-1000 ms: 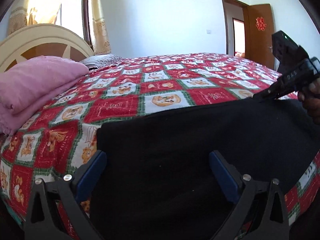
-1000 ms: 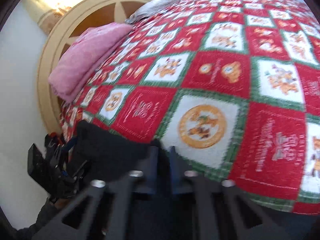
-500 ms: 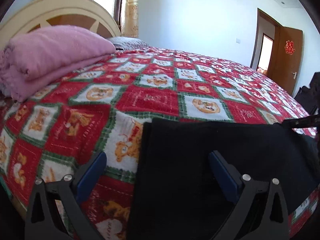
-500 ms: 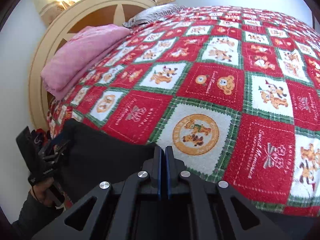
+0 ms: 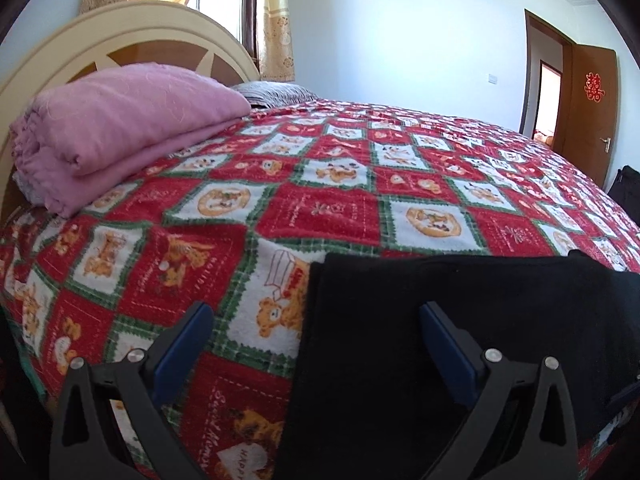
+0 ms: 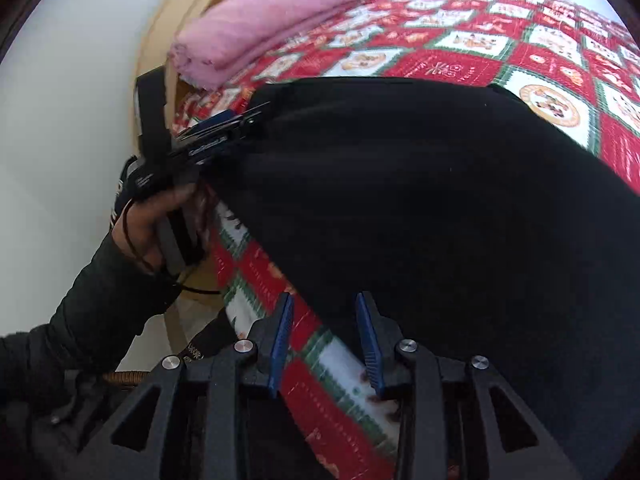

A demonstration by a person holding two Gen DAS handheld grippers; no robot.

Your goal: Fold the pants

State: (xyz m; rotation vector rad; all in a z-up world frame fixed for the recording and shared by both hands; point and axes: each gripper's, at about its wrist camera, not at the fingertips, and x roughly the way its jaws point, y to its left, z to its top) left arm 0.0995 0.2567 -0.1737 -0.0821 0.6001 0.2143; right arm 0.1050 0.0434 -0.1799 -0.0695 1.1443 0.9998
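Observation:
The black pants (image 5: 460, 320) lie folded flat on the red checked bedspread (image 5: 320, 208) at the bed's near edge. My left gripper (image 5: 316, 320) is open wide; the pants' left edge lies between its fingers, untouched by the pads. In the right wrist view the pants (image 6: 420, 200) fill the middle. My right gripper (image 6: 325, 320) hovers at their near edge above the bedspread (image 6: 256, 272). Its jaws are opening and the blue pads press on nothing. A hand (image 6: 160, 216) holds the left gripper (image 6: 256, 116) at the pants' far left corner.
A folded pink blanket (image 5: 120, 132) rests against the cream headboard (image 5: 160, 36), with a striped pillow (image 5: 272, 92) behind it. A brown door (image 5: 588, 108) stands open at the far right. A dark sleeve (image 6: 80, 300) reaches in from the lower left.
My right gripper was shut at the pants' far edge; it has opened and drawn back to the near bed edge. The left view has swung left, so the pants now lie right of centre.

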